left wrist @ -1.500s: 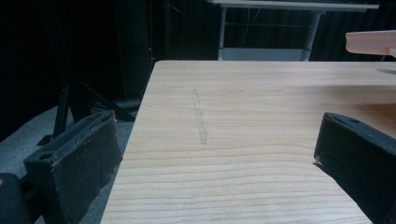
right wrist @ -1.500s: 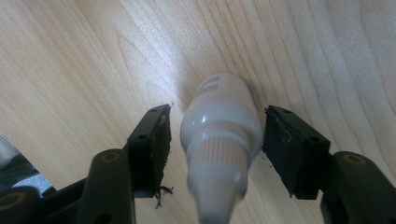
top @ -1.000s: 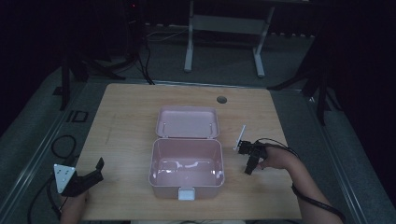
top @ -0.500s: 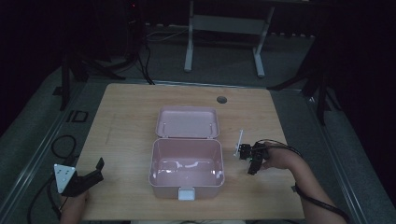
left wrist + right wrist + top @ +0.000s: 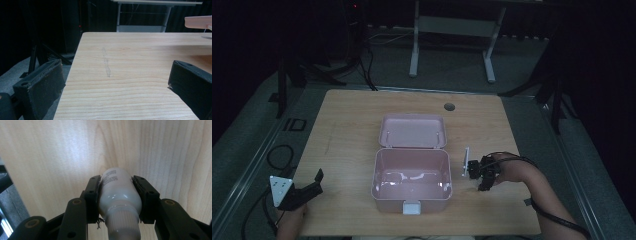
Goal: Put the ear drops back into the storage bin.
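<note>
A small white bottle [image 5: 118, 195] with a ribbed cap and a printed label is held between the pads of my right gripper [image 5: 116, 180], which is shut on it just over the wooden table [image 5: 62, 157]. From above, that right gripper [image 5: 482, 176] sits just right of the open pink box [image 5: 374, 175]. The box's lid [image 5: 413, 131] lies back flat behind it. My left gripper [image 5: 314, 182] rests at the table's front left corner. Its jaws stand wide apart with nothing between them [image 5: 115, 82].
A round cable hole [image 5: 449, 106] is in the table near its far edge. The box has a pale latch [image 5: 411, 207] on its near wall. A corner of the pink box [image 5: 198, 22] shows at the upper right of the left gripper view. The floor drops away past the table's left edge [image 5: 72, 65].
My right gripper with the bottle has shifted slightly toward the table's front beside the box, and its grey plate has tipped lower. The left gripper has stayed put.
</note>
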Action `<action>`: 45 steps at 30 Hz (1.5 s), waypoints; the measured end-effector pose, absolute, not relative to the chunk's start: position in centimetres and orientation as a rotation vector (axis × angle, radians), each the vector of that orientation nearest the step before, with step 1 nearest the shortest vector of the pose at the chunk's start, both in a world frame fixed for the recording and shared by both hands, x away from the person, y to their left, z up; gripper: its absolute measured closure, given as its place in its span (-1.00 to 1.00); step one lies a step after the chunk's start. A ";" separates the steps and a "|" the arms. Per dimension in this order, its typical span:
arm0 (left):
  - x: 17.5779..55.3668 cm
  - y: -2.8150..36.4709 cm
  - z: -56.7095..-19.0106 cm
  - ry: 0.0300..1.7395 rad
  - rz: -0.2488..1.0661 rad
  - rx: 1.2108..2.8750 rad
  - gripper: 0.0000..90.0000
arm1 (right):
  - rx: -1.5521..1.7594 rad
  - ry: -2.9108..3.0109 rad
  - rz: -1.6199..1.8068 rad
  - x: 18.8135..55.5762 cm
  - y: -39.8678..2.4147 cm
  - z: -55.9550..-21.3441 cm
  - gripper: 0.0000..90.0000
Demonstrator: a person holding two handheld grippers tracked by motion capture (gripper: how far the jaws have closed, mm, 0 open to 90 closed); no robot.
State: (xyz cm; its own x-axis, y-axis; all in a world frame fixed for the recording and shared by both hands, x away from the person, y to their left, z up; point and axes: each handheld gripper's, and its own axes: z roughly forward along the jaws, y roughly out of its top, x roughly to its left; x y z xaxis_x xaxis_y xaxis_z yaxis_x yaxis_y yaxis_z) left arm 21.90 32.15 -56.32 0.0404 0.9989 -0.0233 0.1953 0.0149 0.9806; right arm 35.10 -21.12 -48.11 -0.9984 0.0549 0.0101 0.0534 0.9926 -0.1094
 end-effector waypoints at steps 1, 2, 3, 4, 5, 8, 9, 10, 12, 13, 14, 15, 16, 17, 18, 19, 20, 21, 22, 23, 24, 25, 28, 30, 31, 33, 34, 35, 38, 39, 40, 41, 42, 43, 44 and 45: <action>21.9 32.2 -56.3 1.328 1.064 1.357 -0.99 | -0.063 -3.115 0.178 34.8 -21.0 -47.9 0.32; 21.9 32.2 -56.3 1.329 1.064 1.357 -0.99 | -0.047 -3.116 0.179 34.7 -20.9 -47.9 0.32; 21.9 32.2 -56.3 1.329 1.064 1.356 -0.99 | -0.031 -3.122 0.181 34.5 -20.7 -47.8 0.32; 21.9 32.2 -56.3 1.329 1.064 1.356 -0.99 | -0.021 -3.114 0.185 34.4 -20.6 -47.7 0.32; 21.9 32.2 -56.3 1.329 1.064 1.356 -0.99 | -0.003 -3.117 0.186 34.3 -20.5 -47.6 0.32; 21.9 32.2 -56.3 1.328 1.065 1.356 -0.99 | 0.030 -3.125 0.179 34.0 -20.2 -47.3 0.32; 21.9 32.1 -56.3 1.328 1.065 1.356 -0.99 | 0.026 -3.126 0.177 34.0 -20.1 -47.2 0.32; 21.9 32.1 -56.3 1.328 1.065 1.356 -0.99 | 0.024 -3.126 0.175 33.9 -20.0 -47.0 0.32; 21.9 32.2 -56.3 1.328 1.064 1.356 -0.99 | 0.026 -3.132 0.170 33.9 -19.9 -46.7 0.32; 21.9 32.2 -56.3 1.329 1.064 1.356 -0.99 | 0.028 -3.131 0.172 33.8 -19.8 -46.5 0.32; 21.9 32.2 -56.3 1.328 1.064 1.356 -0.99 | 0.035 -3.131 0.167 33.8 -19.7 -46.4 0.32; 21.9 32.2 -56.3 1.328 1.063 1.356 -0.99 | 0.036 -3.131 0.167 33.8 -19.6 -46.2 0.32; 21.9 32.2 -56.3 1.329 1.063 1.356 -0.99 | 0.039 -3.127 0.165 33.7 -19.6 -46.1 0.32; 21.9 32.1 -56.3 1.328 1.064 1.356 -0.99 | 0.043 -3.125 0.163 33.7 -19.5 -45.9 0.32; 21.9 32.1 -56.3 1.328 1.065 1.357 -0.99 | 0.043 -3.125 0.165 33.6 -19.5 -45.7 0.32; 21.9 32.1 -56.3 1.327 1.065 1.357 -0.99 | 0.040 -3.126 0.170 33.6 -19.4 -45.6 0.32; 21.9 32.1 -56.3 1.327 1.066 1.357 -0.99 | 0.039 -3.126 0.169 33.6 -19.3 -45.4 0.32; 21.9 32.1 -56.3 1.328 1.066 1.357 -0.99 | 0.043 -3.130 0.174 33.5 -19.3 -45.2 0.32; 21.9 32.1 -56.3 1.328 1.065 1.357 -0.99 | 0.045 -3.132 0.173 33.5 -19.3 -45.0 0.32; 21.9 32.1 -56.3 1.328 1.065 1.356 -0.99 | 0.046 -3.133 0.171 33.5 -19.2 -44.8 0.32; 21.9 32.1 -56.3 1.328 1.066 1.356 -0.99 | 0.048 -3.136 0.169 33.4 -19.2 -44.6 0.32; 21.9 32.1 -56.3 1.328 1.065 1.356 -0.99 | 0.041 -3.140 0.166 33.4 -19.1 -44.4 0.32; 21.9 32.1 -56.3 1.328 1.065 1.356 -0.99 | 0.041 -3.142 0.164 33.4 -19.0 -44.0 0.32; 21.9 32.1 -56.3 1.328 1.065 1.356 -0.99 | 0.036 -3.142 0.165 33.4 -18.9 -43.8 0.32; 21.9 32.1 -56.3 1.328 1.065 1.356 -0.99 | 0.037 -3.140 0.166 33.3 -18.9 -43.7 0.32; 21.9 32.1 -56.3 1.328 1.065 1.356 -0.99 | 0.027 -3.140 0.168 33.3 -18.8 -43.4 0.32; 21.9 32.2 -56.3 1.329 1.063 1.355 -0.99 | 0.016 -3.137 0.169 33.3 -18.8 -43.3 0.32; 21.9 32.2 -56.3 1.329 1.061 1.356 -0.99 | 0.016 -3.138 0.171 33.3 -18.7 -43.1 0.32; 21.9 32.1 -56.3 1.329 1.063 1.355 -0.99 | 0.008 -3.140 0.175 33.3 -18.6 -42.7 0.32; 21.9 32.1 -56.3 1.328 1.064 1.355 -0.99 | 0.014 -3.143 0.181 33.2 -18.6 -42.5 0.32; 21.9 32.1 -56.3 1.328 1.065 1.356 -0.99 | 0.015 -3.145 0.179 33.2 -18.5 -42.4 0.32; 21.9 32.1 -56.3 1.328 1.064 1.355 -0.99 | 0.014 -3.145 0.180 33.2 -18.5 -42.2 0.32; 21.9 32.1 -56.3 1.329 1.065 1.355 -0.99 | 0.013 -3.146 0.185 33.2 -18.5 -42.1 0.32; 21.9 32.1 -56.3 1.329 1.064 1.355 -0.99 | 0.016 -3.148 0.187 33.2 -18.5 -41.9 0.32; 21.9 32.1 -56.3 1.329 1.064 1.356 -0.99 | 0.016 -3.148 0.190 33.1 -18.4 -41.8 0.32; 21.9 32.1 -56.3 1.329 1.065 1.355 -0.99 | 0.017 -3.148 0.186 33.2 -18.4 -41.6 0.32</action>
